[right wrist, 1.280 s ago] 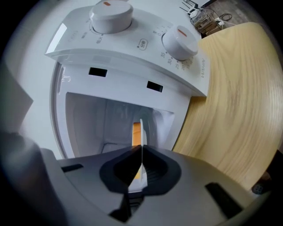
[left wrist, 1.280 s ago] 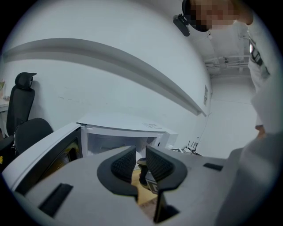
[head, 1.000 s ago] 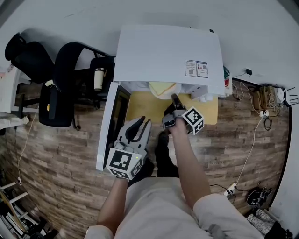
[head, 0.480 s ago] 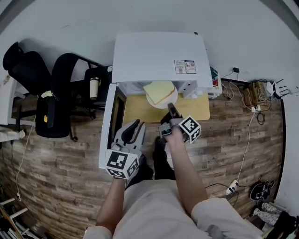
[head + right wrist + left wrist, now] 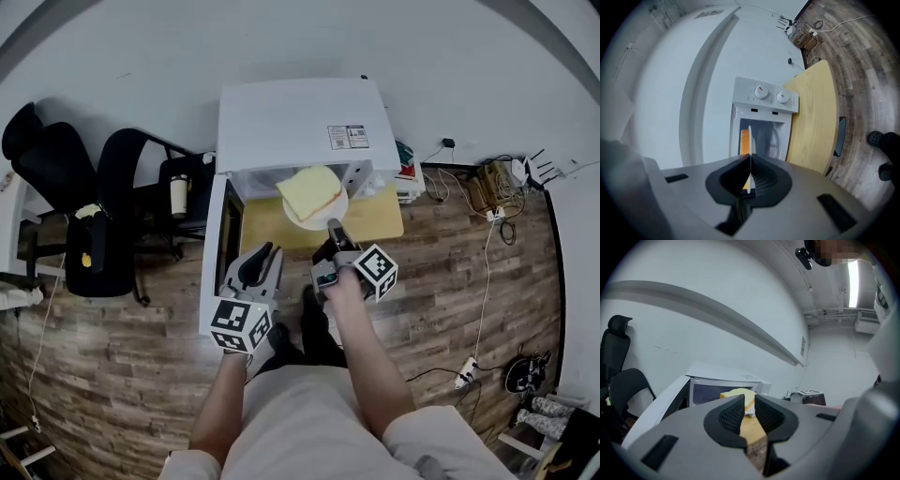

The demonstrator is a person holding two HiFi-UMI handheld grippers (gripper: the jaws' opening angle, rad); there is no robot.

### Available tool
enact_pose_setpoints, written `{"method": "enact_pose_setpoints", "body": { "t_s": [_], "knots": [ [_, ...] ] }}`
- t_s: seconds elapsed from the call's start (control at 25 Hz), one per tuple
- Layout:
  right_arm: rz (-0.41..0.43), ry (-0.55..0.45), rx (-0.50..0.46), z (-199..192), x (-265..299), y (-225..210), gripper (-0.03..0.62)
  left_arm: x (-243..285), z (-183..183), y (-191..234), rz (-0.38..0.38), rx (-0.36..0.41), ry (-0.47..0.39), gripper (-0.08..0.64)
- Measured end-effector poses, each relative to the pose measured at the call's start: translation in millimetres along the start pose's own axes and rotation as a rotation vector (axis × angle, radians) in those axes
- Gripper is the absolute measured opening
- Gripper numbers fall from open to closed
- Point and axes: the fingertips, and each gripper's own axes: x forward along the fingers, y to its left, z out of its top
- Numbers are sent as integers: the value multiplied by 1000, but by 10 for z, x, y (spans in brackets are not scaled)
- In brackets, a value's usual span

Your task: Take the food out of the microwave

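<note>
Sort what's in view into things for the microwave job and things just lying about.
Job: microwave, open door, sandwich, plate, right gripper gripping the plate, left gripper open.
Lying about: office chairs, cup, floor cables.

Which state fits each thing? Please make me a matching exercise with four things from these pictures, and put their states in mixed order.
Things:
1. plate
2. sandwich
3. microwave door
4. left gripper

States:
A. jaws apart, holding nothing
B. swung open
C. gripped at its rim by the shut right gripper
D. lying on the plate

Pairs: 1-C, 2-D, 3-B, 4-A
</note>
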Motion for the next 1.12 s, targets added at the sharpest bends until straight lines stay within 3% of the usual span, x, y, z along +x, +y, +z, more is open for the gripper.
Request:
{"method": "enact_pose_setpoints", "body": {
  "t_s": [0.68, 1.12],
  "knots": [
    [106, -55, 62, -108, -585, 748, 6, -255, 175, -178, -14, 36, -19, 61],
    [140, -60, 47, -179, -662, 1053, 6, -397, 322, -178, 0, 50, -34, 60]
  ]
}}
